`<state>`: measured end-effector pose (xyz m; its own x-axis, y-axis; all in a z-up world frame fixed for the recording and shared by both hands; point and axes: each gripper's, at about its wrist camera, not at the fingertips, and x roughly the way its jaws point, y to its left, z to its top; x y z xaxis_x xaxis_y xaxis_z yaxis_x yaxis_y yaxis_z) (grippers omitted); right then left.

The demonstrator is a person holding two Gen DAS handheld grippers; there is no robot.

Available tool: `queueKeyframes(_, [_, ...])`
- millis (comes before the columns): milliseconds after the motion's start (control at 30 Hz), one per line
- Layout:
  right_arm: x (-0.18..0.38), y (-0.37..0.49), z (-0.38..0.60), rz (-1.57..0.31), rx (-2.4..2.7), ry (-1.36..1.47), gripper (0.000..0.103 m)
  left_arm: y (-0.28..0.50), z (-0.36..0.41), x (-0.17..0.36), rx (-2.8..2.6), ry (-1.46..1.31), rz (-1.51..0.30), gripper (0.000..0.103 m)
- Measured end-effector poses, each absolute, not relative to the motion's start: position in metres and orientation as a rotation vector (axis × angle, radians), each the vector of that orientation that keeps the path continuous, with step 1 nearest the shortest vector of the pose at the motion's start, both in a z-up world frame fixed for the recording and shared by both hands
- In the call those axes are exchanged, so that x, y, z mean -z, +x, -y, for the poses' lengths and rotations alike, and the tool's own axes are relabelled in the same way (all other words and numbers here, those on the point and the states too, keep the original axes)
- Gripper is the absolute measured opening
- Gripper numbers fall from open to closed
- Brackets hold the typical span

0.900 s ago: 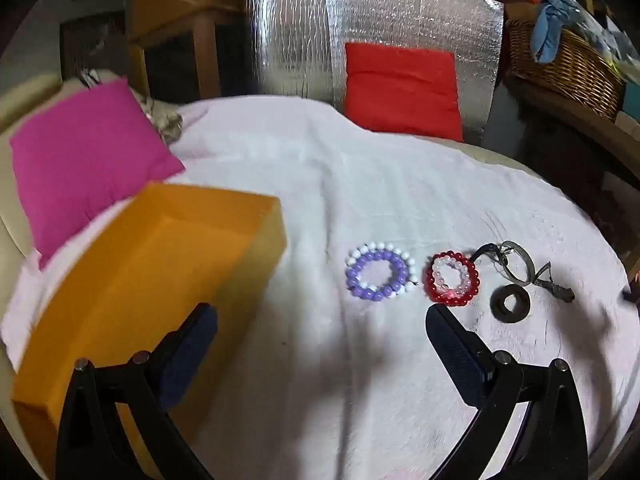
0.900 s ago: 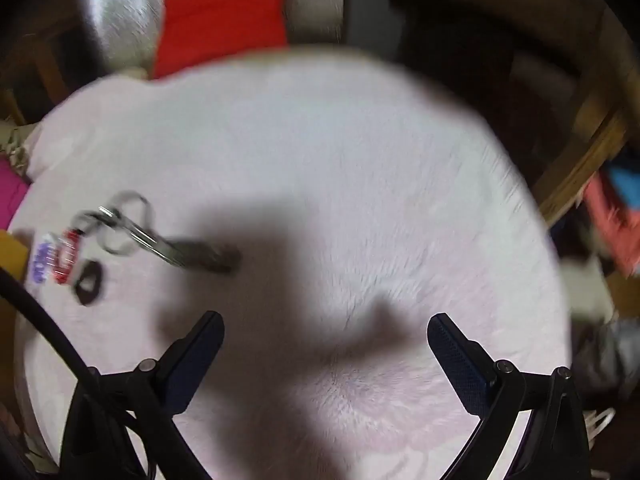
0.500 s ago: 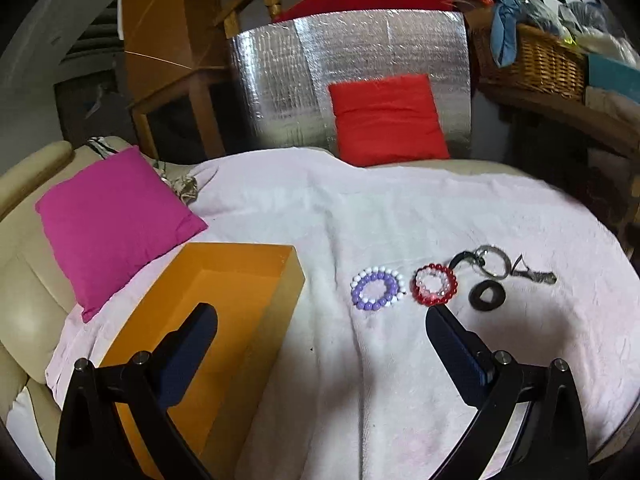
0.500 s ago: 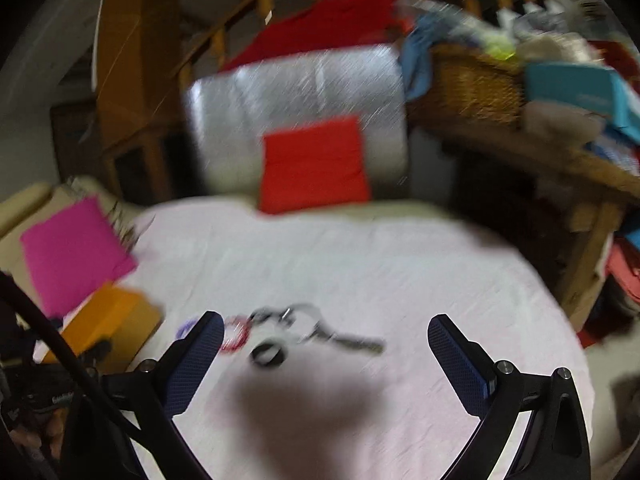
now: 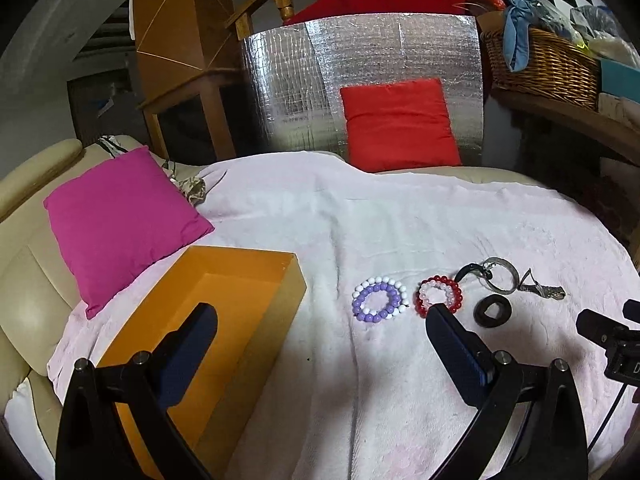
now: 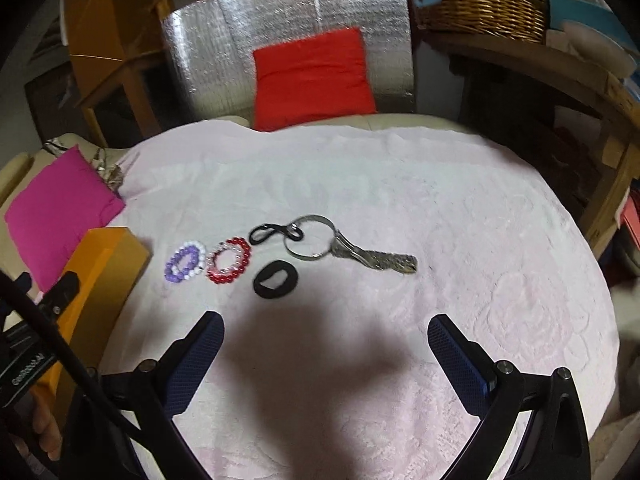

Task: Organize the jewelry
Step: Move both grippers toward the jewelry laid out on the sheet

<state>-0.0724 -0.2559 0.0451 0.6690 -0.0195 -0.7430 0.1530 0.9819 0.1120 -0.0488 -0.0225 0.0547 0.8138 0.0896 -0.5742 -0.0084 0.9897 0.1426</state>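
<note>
surface: pale pink blanket (image 6: 440, 208) spread over a cream sofa (image 5: 24, 280)
orange box (image 5: 224, 280): open top, at blanket's left edge, inside looks empty as far as visible
purple-white bead bracelet (image 5: 377, 299): flat on blanket, just right of box, outside it
red-white bead bracelet (image 5: 440, 294): just beside the purple one, apart
black ring (image 6: 275, 275): near front of red bracelet
key ring with keys (image 6: 320, 238): behind black ring, black loop attached
wicker basket (image 5: 544, 64): back right shelf, stuffed with cloth and bags
left claw (image 5: 320, 360): wide, holding nothing, over box edge
right claw (image 6: 326, 360): wide, holding nothing, above bare blanket
pillows: pink pillow (image 5: 120, 224) left, red pillow (image 5: 400, 120) rear
</note>
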Motion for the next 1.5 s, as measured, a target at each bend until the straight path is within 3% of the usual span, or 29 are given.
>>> queueKeyframes(1267, [-0.038, -0.027, 0.274, -0.831, 0.016, 0.172, 0.103, -0.008, -0.001, -0.029, 0.029, 0.014, -0.701, 0.103])
queueKeyframes(1500, [-0.023, 0.027, 0.264, -0.846, -0.134, 0.284, 0.081, 0.004, 0.003, -0.025, 0.097, 0.015, -0.700, 0.103])
